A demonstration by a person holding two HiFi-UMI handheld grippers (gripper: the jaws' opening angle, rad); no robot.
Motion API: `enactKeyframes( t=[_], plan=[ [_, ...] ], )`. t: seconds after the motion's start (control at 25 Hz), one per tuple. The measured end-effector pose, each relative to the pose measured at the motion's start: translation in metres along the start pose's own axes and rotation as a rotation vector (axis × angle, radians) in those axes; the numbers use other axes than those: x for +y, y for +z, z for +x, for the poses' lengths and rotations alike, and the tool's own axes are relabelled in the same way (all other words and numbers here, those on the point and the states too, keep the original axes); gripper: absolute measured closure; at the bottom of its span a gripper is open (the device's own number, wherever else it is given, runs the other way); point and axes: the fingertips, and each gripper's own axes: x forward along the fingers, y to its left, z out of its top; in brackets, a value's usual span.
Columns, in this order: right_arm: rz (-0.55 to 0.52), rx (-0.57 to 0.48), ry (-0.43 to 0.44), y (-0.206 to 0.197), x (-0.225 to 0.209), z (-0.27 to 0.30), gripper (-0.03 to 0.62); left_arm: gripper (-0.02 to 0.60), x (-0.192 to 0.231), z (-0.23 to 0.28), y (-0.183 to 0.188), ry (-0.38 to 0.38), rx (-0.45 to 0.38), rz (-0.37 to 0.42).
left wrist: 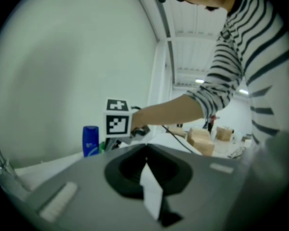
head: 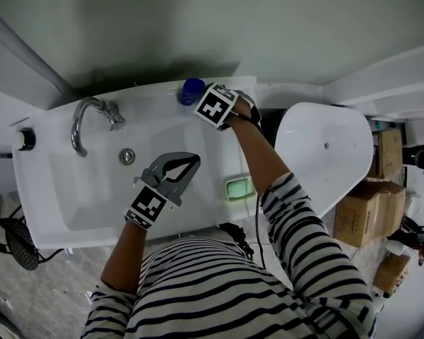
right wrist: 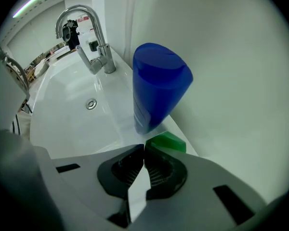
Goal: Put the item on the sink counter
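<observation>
A blue bottle (head: 191,90) (right wrist: 156,88) stands upright on the back ledge of the white sink (head: 39,189), against the wall. A small green item (right wrist: 167,142) lies on the ledge at the bottle's foot. My right gripper (head: 202,99) (right wrist: 143,147) is shut, its tips just short of the green item and close to the bottle; nothing shows between the pads. My left gripper (head: 192,162) (left wrist: 145,149) hangs over the basin, shut and empty. The left gripper view also shows the blue bottle (left wrist: 90,141) beside the right gripper's marker cube (left wrist: 118,119).
A chrome faucet (head: 92,115) (right wrist: 86,28) stands at the sink's back left, with the drain (head: 127,156) below it. A pale green soap dish (head: 239,187) sits on the right rim. A white toilet (head: 325,154) and cardboard boxes (head: 371,210) are to the right.
</observation>
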Motion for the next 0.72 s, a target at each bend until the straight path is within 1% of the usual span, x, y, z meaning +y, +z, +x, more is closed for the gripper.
enactKeyframes(
  t=[0.24, 0.4, 0.72],
  plan=[
    [-0.004, -0.068, -0.015, 0.01, -0.001, -0.005, 0.58, 0.573, 0.003, -0.001, 0.001, 0.004, -0.006, 0.0],
    [-0.001, -0.094, -0.021, 0.012, -0.001, -0.011, 0.58, 0.574, 0.004, 0.0, 0.001, 0.006, -0.009, -0.001],
    [0.02, -0.172, -0.052, 0.013, -0.001, -0.035, 0.563, 0.573, 0.008, 0.001, 0.005, 0.02, -0.022, -0.001]
  ],
)
